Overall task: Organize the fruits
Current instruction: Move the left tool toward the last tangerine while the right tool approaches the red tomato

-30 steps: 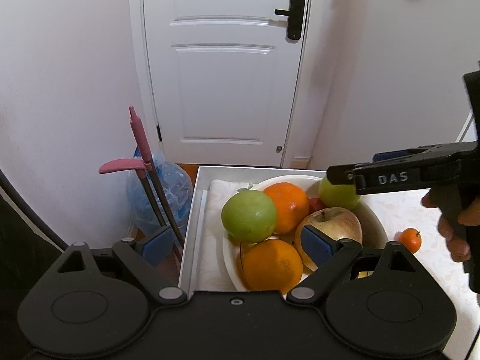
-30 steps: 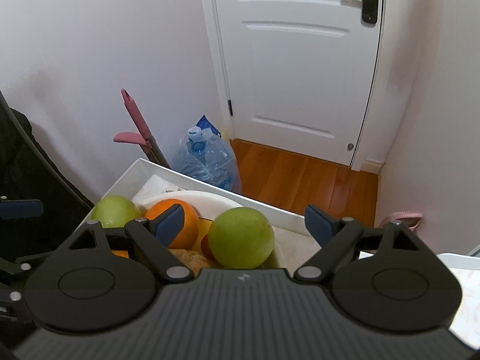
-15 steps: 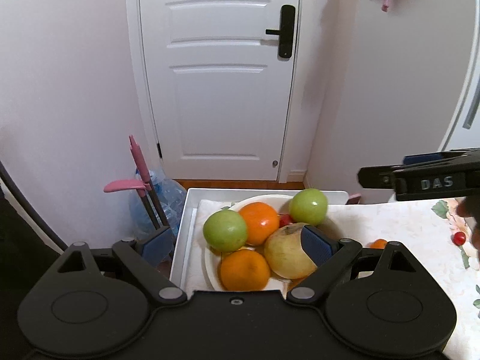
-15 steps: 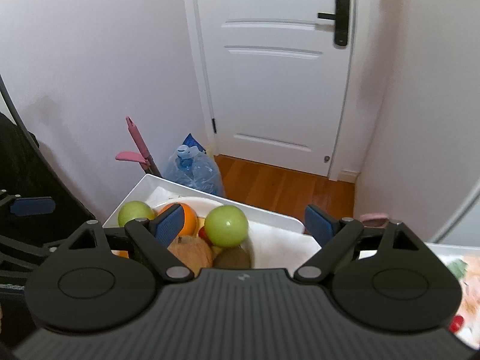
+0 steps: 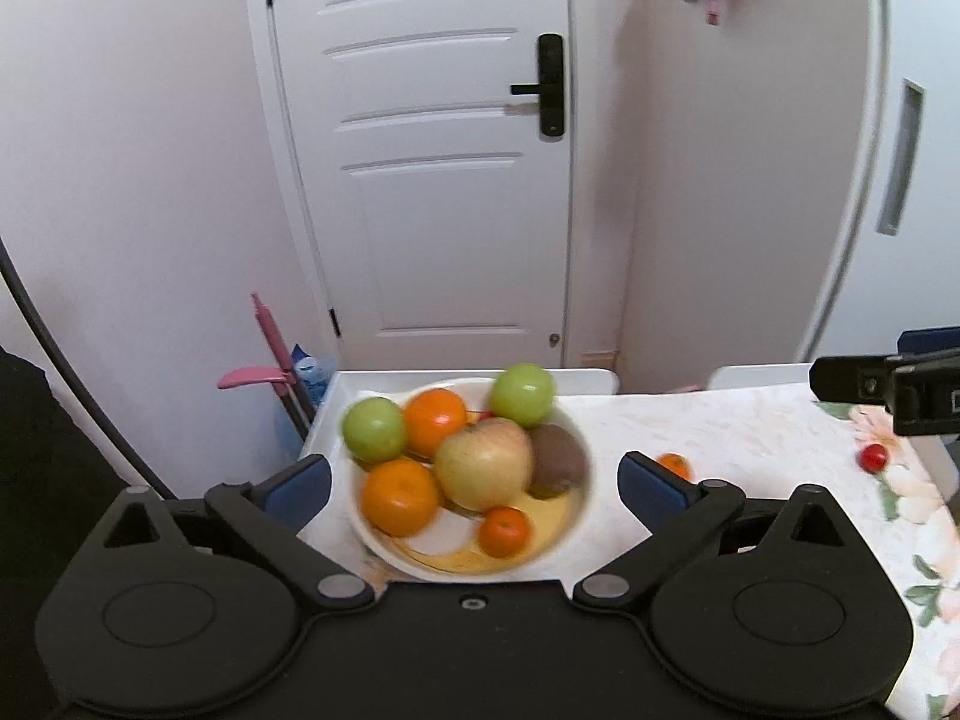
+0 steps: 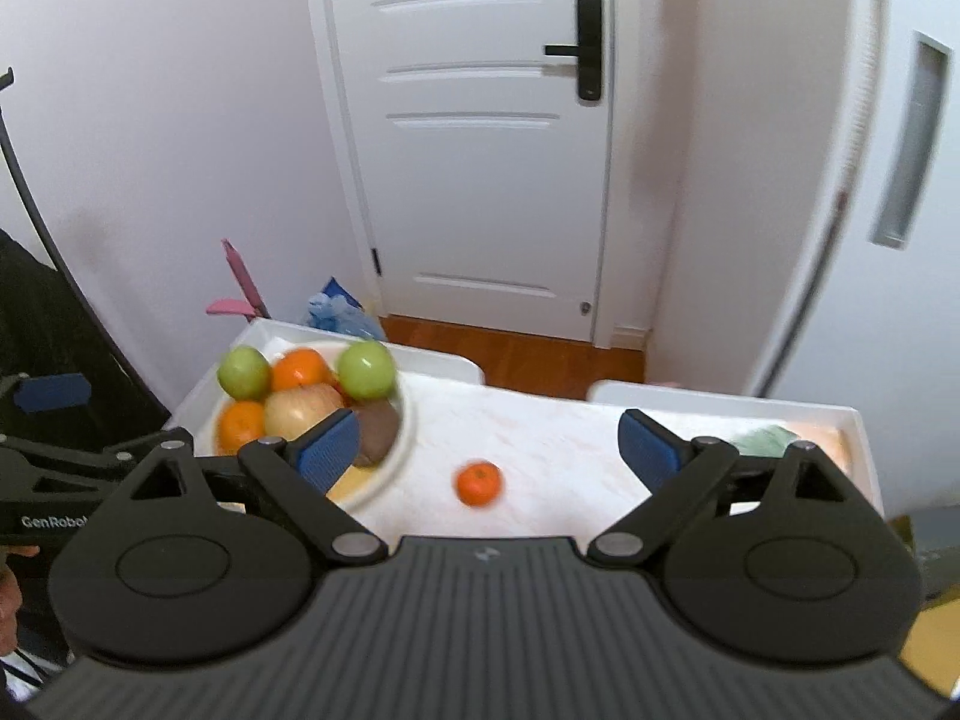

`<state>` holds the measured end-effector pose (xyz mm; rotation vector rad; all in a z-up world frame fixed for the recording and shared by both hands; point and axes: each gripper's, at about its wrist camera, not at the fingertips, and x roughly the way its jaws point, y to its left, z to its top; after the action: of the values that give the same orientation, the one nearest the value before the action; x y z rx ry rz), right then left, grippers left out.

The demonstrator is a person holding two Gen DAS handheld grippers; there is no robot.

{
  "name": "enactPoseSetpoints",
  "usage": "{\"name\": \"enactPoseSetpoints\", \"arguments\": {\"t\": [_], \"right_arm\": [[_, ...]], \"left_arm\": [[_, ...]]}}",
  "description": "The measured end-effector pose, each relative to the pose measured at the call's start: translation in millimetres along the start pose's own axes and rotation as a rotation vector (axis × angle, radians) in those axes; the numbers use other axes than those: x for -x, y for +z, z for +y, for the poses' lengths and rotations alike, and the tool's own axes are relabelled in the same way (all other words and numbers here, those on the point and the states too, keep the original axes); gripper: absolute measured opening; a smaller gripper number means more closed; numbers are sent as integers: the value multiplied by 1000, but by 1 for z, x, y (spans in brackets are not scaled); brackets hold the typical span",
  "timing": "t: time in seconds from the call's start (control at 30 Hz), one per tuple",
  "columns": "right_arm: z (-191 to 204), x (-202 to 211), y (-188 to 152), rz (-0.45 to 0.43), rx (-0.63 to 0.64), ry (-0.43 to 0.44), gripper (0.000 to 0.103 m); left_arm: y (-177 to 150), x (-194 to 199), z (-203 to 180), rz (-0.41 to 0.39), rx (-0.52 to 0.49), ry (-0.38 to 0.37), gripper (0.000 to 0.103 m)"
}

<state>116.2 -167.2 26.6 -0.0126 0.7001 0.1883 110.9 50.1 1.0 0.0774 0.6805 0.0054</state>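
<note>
A white bowl (image 5: 570,531) (image 6: 403,438) on the table holds two green apples (image 5: 375,427), oranges (image 5: 399,495), a large yellow-red apple (image 5: 483,471), a brown kiwi (image 5: 558,459) and a small mandarin (image 5: 504,531). My left gripper (image 5: 474,483) is open and empty, above and behind the bowl. A loose mandarin (image 6: 478,482) (image 5: 675,464) lies on the tablecloth right of the bowl. A small red fruit (image 5: 873,456) lies further right. My right gripper (image 6: 489,441) is open and empty, above the loose mandarin.
The table has a floral cloth (image 5: 750,438) and white raised edges (image 6: 432,360). A green item (image 6: 765,439) lies at the far right. Beyond the table stand a white door (image 5: 432,180), a pink-handled tool (image 5: 270,342) and a blue water bottle bag (image 6: 339,312).
Both grippers have pulled back and up from the bowl, so more of the table, the loose mandarin and the red fruit have come into view. Both stay open.
</note>
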Motion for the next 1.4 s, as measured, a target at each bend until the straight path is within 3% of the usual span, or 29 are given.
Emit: {"name": "enactPoseSetpoints", "arguments": {"t": [0.43,0.73,0.93,1.2,1.27,1.4], "right_arm": [[-99,22,-42,18,-23,-78,103],[-151,-15,-78,18,-10,-125,103],[-173,-47,-103,33,-59,-137,103],[-184,-90,-122,39,-106,-165,103],[-183,-98,-123,42,-107,-171,99],[-184,-110,-124,54,-123,-176,93]], "left_arm": [[-14,5,-90,-30,31,-41,103],[-30,-45,-136,-63,35,16,102],[-43,-90,-152,-41,28,35,101],[-50,-146,-154,1,15,54,87],[-51,-159,-153,15,18,54,76],[-51,-178,-153,41,15,51,73]]}}
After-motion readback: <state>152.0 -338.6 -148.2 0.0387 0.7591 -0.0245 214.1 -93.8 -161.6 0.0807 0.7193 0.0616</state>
